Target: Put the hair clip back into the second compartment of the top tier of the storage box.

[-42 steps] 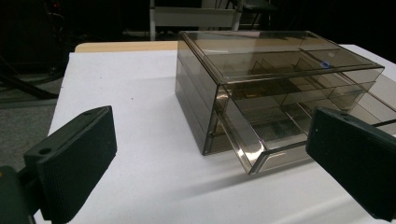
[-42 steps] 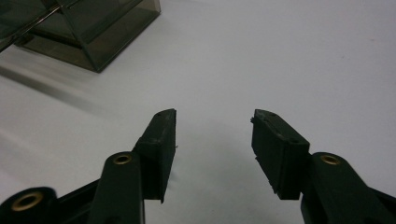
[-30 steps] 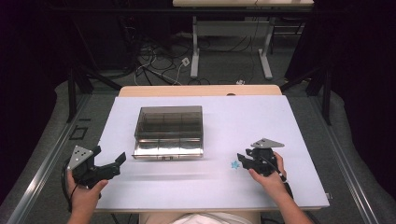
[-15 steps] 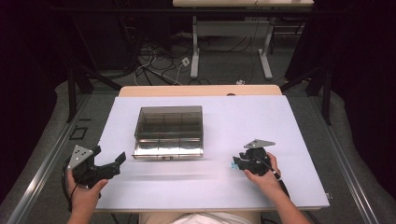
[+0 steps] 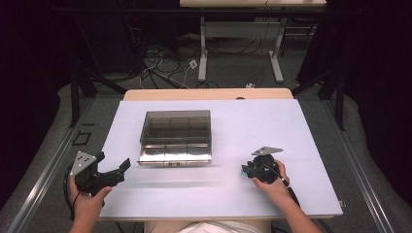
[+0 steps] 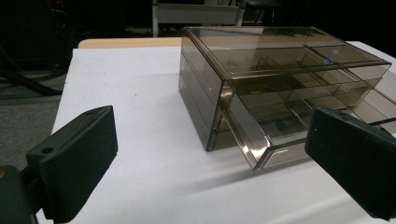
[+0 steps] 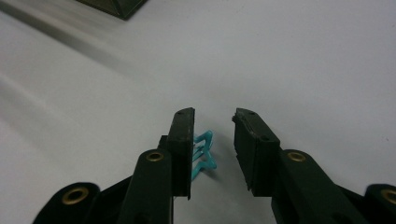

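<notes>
A small teal plastic piece [image 7: 203, 154] lies on the white table between the jaws of my right gripper [image 7: 215, 115]. It rests against the left jaw, and a gap separates it from the right jaw, so the gripper is open around it. From above, the teal piece [image 5: 242, 172] sits at the tip of the right gripper [image 5: 247, 170]. A smoky transparent drawer box [image 5: 175, 135] stands mid-table, its bottom drawer [image 6: 261, 150] pulled out a little. My left gripper [image 5: 112, 163] hovers open at the front left and faces the box [image 6: 261, 70].
The white table top [image 5: 291, 126] has free room around the box. A wooden strip [image 5: 204, 94] runs along its far edge. Beyond it are cables on the floor [image 5: 160, 68] and a desk frame [image 5: 238, 43].
The right gripper has slid left and lower until its jaws straddle the teal piece. The left gripper and the box have stayed put.
</notes>
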`<state>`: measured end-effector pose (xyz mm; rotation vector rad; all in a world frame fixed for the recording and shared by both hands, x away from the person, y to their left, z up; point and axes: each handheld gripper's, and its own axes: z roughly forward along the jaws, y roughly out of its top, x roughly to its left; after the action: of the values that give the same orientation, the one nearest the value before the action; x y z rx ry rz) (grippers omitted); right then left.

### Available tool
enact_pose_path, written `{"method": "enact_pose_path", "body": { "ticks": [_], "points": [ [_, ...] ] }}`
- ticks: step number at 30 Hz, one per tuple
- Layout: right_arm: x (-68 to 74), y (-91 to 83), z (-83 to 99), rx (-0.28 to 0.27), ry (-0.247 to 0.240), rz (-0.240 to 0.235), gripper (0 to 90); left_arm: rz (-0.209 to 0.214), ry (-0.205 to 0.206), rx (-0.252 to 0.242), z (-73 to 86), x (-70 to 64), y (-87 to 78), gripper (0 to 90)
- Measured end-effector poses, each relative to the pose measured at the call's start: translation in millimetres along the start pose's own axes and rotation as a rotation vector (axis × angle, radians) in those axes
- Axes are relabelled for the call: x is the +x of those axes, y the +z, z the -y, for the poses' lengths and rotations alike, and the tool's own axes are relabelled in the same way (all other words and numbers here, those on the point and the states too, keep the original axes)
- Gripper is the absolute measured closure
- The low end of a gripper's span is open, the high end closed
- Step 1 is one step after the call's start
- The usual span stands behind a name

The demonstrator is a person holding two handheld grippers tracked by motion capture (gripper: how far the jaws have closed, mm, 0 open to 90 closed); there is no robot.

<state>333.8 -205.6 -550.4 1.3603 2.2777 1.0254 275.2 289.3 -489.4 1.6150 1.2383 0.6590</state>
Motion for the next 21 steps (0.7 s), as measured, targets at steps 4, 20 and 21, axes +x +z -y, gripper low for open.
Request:
{"method": "enact_pose_path", "body": {
  "ticks": [4, 20, 21],
  "points": [
    [-0.5, 1.3, 0.5, 0.005, -0.004, -0.002, 69.5, 0.0, 0.003, 0.003, 0.0, 0.2, 0.0, 2.4],
    [1.1, 4.1, 1.5, 0.037, -0.008, -0.02, 77.9, 0.001, 0.004, 0.009, 0.2, 1.0, 0.6, 2.4],
    [0.9, 4.2, 1.6, 0.038, -0.009, -0.023, 78.8, 0.0, 0.004, 0.01, 0.3, 1.1, 0.7, 2.4]
  ]
}}
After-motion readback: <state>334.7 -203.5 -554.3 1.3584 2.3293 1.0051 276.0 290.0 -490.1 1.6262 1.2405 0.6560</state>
